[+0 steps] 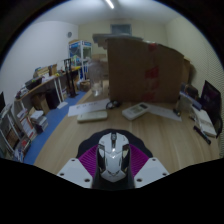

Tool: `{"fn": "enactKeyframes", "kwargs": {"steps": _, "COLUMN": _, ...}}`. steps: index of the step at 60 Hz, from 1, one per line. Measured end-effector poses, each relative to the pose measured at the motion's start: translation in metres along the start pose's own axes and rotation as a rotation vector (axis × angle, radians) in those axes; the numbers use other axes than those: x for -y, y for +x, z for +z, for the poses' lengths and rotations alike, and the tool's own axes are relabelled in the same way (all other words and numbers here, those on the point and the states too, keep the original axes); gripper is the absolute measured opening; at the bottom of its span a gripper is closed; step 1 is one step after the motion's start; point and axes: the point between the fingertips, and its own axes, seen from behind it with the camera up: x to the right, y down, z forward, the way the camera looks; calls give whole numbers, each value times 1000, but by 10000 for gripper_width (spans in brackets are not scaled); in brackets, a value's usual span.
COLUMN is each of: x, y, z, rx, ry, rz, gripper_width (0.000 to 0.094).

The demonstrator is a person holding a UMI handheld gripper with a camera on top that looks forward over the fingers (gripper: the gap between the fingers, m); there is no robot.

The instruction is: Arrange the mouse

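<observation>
I am holding the jaws clamped on the mouse (pixel 113 153), which is sitting between the purple pads (pixel 90 160) at lower centre of the frame. Above it, cardboard boxes (pixel 140 65) are filling the upper middle.

A cluttered storage or work room: a large brown cardboard box (pixel 140 65) stands on a long pale wooden table (pixel 150 135), crowded shelving with books and bins (pixel 45 95) lines one side, and a fluorescent ceiling light (pixel 110 4) glows overhead.
</observation>
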Motion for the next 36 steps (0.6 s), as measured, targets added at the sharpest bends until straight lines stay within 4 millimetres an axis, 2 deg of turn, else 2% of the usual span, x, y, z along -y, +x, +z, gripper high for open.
{"fn": "enactKeyframes", "kwargs": {"steps": 3, "x": -19, "y": -1, "z": 7, "rx": -2, "ry": -67, "rz": -5, "gripper_width": 416}}
{"fn": "enactKeyframes", "kwargs": {"steps": 6, "x": -17, "y": -1, "z": 8, "rx": -2, "ry": -59, "rz": 1, "gripper_width": 422}}
{"fn": "enactKeyframes", "kwargs": {"steps": 13, "x": -19, "y": -1, "z": 11, "rx": 5, "ry": -65, "rz": 39, "gripper_width": 541}}
{"fn": "enactKeyframes", "kwargs": {"steps": 15, "x": -20, "y": -5, "z": 9, "rx": 17, "ry": -81, "rz": 44, "gripper_width": 589}}
{"fn": "enactKeyframes", "kwargs": {"steps": 21, "x": -23, "y": -16, "z": -1, "rx": 74, "ry": -77, "rz": 13, "gripper_width": 889}}
{"fn": "enactKeyframes", "kwargs": {"steps": 23, "x": -26, "y": -19, "z": -8, "rx": 85, "ry": -80, "rz": 4, "gripper_width": 840}}
{"fn": "enactKeyframes", "kwargs": {"steps": 28, "x": -32, "y": -17, "z": -29, "rx": 82, "ry": -60, "rz": -28, "gripper_width": 839}}
{"fn": "enactKeyframes", "kwargs": {"steps": 36, "x": -41, "y": -22, "z": -83, "rx": 148, "ry": -6, "rz": -12, "gripper_width": 846}}
